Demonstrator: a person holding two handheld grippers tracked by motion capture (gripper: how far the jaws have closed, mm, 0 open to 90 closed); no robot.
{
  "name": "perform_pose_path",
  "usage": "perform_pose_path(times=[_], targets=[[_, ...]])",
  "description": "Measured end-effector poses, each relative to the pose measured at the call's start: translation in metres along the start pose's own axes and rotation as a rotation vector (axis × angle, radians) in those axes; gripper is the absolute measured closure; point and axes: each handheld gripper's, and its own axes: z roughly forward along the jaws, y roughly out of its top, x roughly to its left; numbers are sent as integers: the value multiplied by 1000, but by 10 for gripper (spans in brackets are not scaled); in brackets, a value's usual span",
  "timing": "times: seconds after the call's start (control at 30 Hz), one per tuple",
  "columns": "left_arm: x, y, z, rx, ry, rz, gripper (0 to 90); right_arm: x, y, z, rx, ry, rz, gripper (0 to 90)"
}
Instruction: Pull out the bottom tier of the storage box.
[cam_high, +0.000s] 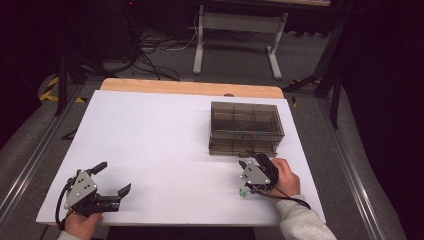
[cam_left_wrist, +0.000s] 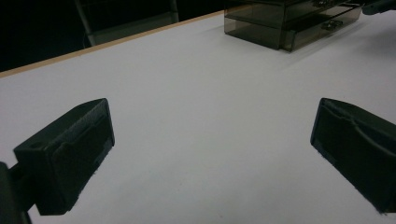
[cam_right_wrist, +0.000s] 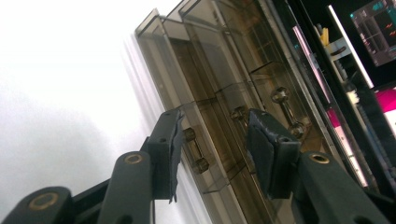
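Observation:
A smoky transparent drawer box (cam_high: 245, 125) stands on the white table top (cam_high: 150, 140) at the right. Its bottom drawer (cam_high: 242, 146) sticks out a little toward me. My right gripper (cam_high: 252, 157) is right in front of that drawer, tilted. In the right gripper view its jaws stand apart on either side of the drawer's small bar handle (cam_right_wrist: 195, 150), and the pads do not press on it. My left gripper (cam_high: 114, 177) rests low at the near left of the table, jaws wide open with nothing between them (cam_left_wrist: 210, 121).
A small green object (cam_high: 242, 192) lies on the table just left of my right hand. A second handle (cam_right_wrist: 287, 109) sits on the drawer above. The box (cam_left_wrist: 289, 23) is far from my left gripper. Table legs and cables are on the floor beyond.

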Motion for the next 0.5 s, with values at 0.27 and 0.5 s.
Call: perform_pose_path(times=[0.27, 0.5], targets=[[0, 0, 0, 4, 3, 0, 6, -13, -3, -6, -58, 102, 134, 508], [0, 0, -1, 1, 1, 5, 6, -22, -4, -6, -75, 197, 193, 507]])
